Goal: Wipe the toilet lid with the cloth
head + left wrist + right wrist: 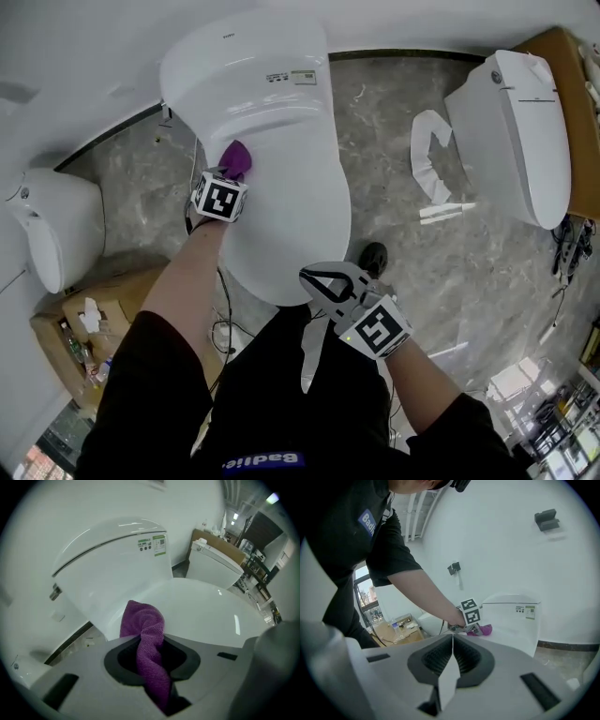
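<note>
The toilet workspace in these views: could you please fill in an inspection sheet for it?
Surface: toilet lid closed, white, glossy; no marks seen.
Job's things: purple cloth clamped in the left gripper, free end on the lid near the tank.
Clutter: loose white seat ring on the floor; cardboard box with bottles.
Grippers: left shut on the cloth; right gripper shut on a white strip, off the lid.
Cables: black cable on the floor beside the toilet base.
Surroundings: grey stone floor; second toilet at right, third toilet at left.
</note>
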A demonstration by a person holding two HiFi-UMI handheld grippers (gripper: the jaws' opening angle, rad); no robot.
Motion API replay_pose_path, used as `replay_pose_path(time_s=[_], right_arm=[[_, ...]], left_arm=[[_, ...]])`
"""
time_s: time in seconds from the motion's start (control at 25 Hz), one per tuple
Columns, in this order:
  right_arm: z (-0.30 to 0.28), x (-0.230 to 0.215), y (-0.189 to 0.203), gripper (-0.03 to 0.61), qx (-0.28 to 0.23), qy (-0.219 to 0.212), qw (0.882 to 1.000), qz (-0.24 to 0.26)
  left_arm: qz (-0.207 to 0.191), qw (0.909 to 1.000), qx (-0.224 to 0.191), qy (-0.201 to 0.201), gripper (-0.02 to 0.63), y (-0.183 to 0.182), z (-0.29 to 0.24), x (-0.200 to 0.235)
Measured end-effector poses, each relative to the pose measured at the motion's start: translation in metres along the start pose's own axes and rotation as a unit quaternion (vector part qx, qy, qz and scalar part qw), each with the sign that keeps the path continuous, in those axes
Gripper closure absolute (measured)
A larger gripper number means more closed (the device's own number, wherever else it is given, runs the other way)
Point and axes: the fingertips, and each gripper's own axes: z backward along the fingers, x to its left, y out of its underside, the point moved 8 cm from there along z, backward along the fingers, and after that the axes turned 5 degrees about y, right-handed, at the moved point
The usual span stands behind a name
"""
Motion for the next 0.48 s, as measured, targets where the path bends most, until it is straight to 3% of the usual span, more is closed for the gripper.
replay_pose_path(time_s=[0.24, 0.48], right_arm=[[-0.006, 0.027, -0.006, 0.549, -0.004, -0.02, 1.0, 0.004], [0.032, 0.028, 0.009, 0.549, 0.003, -0.059, 0.998, 0.001]], left_arm=[[0.027, 0.9994, 0.011, -0.018, 0.526, 0.039, 0.015, 0.018], [0.02, 0.9995, 0.018, -0.014, 0.528, 0.009, 0.007, -0.038]])
